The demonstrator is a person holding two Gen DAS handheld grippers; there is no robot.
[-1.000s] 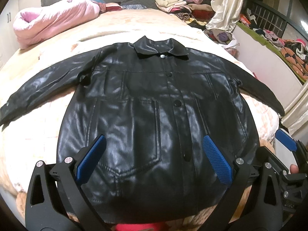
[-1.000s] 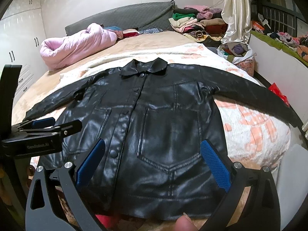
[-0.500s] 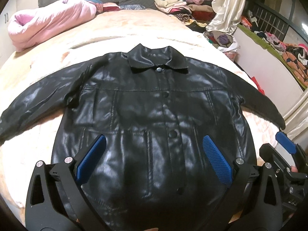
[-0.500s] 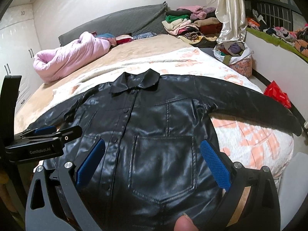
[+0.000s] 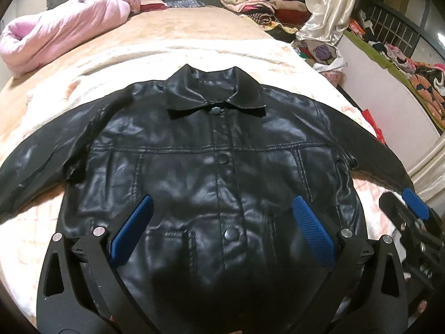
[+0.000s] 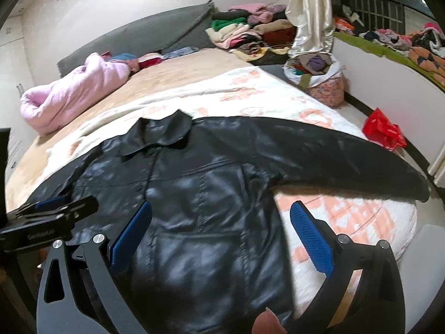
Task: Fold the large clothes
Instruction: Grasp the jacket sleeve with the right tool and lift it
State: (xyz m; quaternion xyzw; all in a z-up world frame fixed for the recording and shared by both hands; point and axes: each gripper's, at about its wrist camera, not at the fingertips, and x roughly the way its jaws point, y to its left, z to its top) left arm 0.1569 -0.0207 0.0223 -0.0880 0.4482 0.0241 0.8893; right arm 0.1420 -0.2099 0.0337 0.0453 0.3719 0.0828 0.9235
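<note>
While the black leather jacket (image 5: 219,172) lies spread face up across the middle of both wrist views, buttoned, with its collar toward the upper centre and both sleeves stretched outward, nothing has yet been folded. The left gripper (image 5: 219,231) is seen with its blue pads held wide apart above the lower front of the jacket, clamped on nothing; the right gripper (image 6: 222,236) is likewise held apart and empty, near the jacket's right edge where it meets the patterned blanket (image 6: 347,222).

Several risks can be judged from here. The material looks stiff and glossy, so a pinch taken on a single smooth layer could slip, or a fold could spring back open. The right sleeve (image 6: 347,161) reaches toward the bed's edge at the right of the frame and could be dragged off if the body is pulled. The blanket could be pinched together with the hem.

As for containers, one bag (image 6: 319,83) is seen on the floor at the upper right of the right wrist view, stuffed with mixed clothes.
</note>
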